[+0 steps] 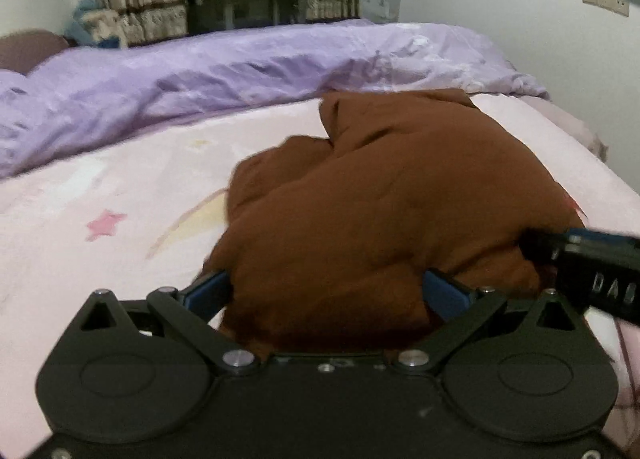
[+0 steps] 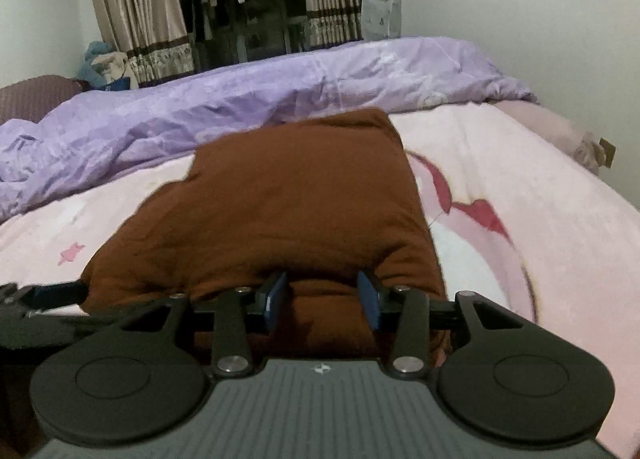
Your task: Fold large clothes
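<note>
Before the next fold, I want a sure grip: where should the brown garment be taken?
Probably by the near hem of the brown garment, coming from the near side: that edge bunches thick toward both cameras, while the far end lies flat on the pink sheet.

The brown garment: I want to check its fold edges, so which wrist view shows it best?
The right wrist view: the brown garment is sharp, with straight edges visible. In the left wrist view the garment looks motion-blurred and lumpy.

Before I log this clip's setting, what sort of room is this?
Most likely a bedroom: a bed with a pink sheet, a rumpled purple duvet, and curtains framing hanging clothes.
</note>
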A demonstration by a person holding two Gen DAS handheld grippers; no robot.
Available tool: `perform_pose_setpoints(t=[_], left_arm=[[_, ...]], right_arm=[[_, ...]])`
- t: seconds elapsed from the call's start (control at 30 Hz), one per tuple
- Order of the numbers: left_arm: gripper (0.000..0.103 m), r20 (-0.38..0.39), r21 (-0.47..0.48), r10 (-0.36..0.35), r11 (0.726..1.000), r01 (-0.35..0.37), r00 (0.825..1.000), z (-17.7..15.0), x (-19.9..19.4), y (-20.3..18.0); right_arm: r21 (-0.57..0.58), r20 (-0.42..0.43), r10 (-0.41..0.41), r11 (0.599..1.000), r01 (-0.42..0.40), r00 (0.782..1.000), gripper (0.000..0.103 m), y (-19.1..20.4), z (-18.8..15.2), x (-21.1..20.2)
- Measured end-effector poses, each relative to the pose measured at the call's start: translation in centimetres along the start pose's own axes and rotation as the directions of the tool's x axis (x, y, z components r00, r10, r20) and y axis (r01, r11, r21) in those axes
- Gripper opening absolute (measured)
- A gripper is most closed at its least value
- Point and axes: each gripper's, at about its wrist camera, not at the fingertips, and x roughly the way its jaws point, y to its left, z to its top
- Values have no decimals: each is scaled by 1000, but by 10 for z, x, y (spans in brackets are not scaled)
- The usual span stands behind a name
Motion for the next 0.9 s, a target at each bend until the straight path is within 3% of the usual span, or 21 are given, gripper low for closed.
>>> perform_pose_setpoints(t=[0.1,0.2,0.4,0.9], left_arm=[[103,22,-7,59,998,-59,998,-11,-32,-3],[103,25,8,82,997,-83,996,-12,-54,-8],[103,99,32,131,990,-134,986,-21,-94,-14],[103,35,23,89,996,-90,995,-50,-88,-11]], right_arm=[[-4,29,-4,1000,4,1000,83,4,-2,-32],[-51,79,-5,999,9,997,97,10,-6,-60],[-49,115,-28,998,34,993,101,14,-8,-85],[-62,48,-10,998,13,999,101,24,-32,-74]])
